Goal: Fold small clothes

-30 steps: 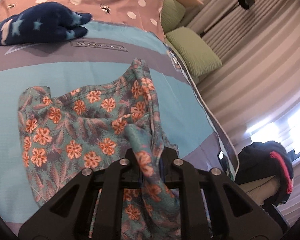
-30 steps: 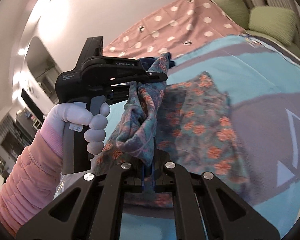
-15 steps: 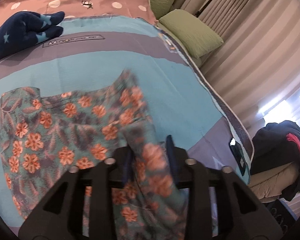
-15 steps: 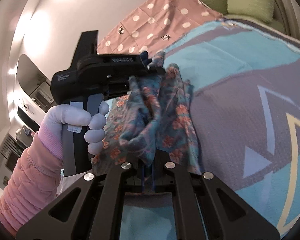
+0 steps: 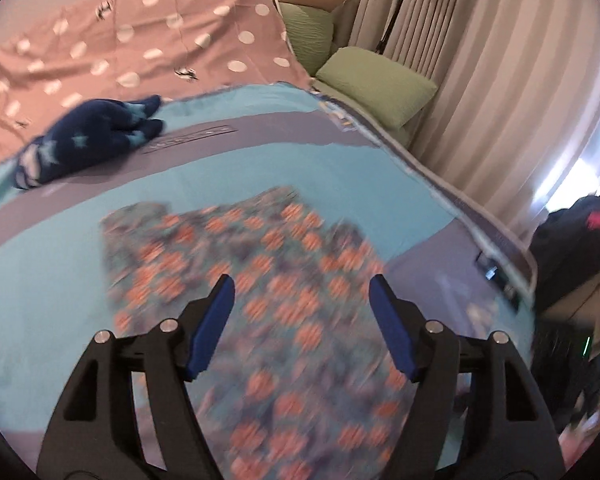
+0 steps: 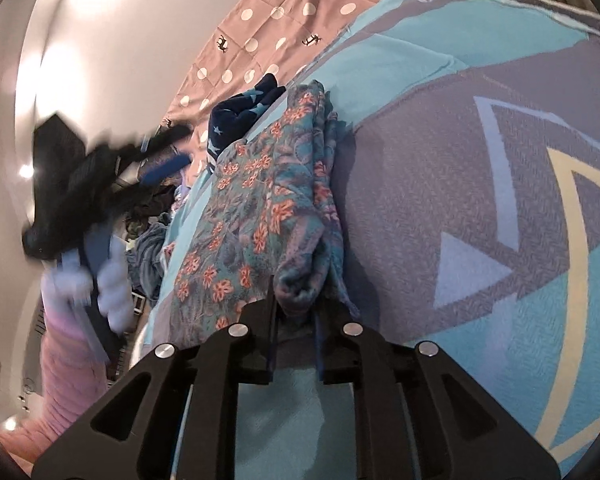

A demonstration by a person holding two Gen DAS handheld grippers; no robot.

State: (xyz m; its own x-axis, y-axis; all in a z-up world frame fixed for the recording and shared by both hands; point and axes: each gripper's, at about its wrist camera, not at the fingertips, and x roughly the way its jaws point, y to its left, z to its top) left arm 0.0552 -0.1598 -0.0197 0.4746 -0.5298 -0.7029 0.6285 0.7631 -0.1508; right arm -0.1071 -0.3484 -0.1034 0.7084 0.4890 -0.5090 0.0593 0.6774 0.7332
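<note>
The floral garment (image 5: 268,276) is spread on the blue and grey blanket (image 5: 52,280), directly in front of the left gripper (image 5: 302,298) and partly below it. The jaws of this gripper are held wide apart, and nothing is seen between the blue pads (image 5: 210,326); the cloth lies under them, not in them. The left wrist view is blurred, so the exact edges of the cloth cannot be read well.

In the right wrist view, the garment (image 6: 260,208) extends forward and to the left from the right gripper (image 6: 294,308). A bunched corner of the cloth is seen exactly at the tips of this gripper. The fingers stand only a little apart, with the fabric in the narrow gap, so it is judged that the corner is pinched, though the contact is partly hidden. The corner is probably held so that one end of the fold is kept in place while the other end is laid down flat.

To the left of the right gripper, well apart from it, the other gripper is seen in a gloved hand (image 6: 112,280), blurred.

Far ahead of the left gripper, a dark blue piece with stars (image 5: 88,140) rests on the blanket, near the pink dotted cover (image 5: 140,48). It is probably placed there to keep it apart from the working area.
</note>
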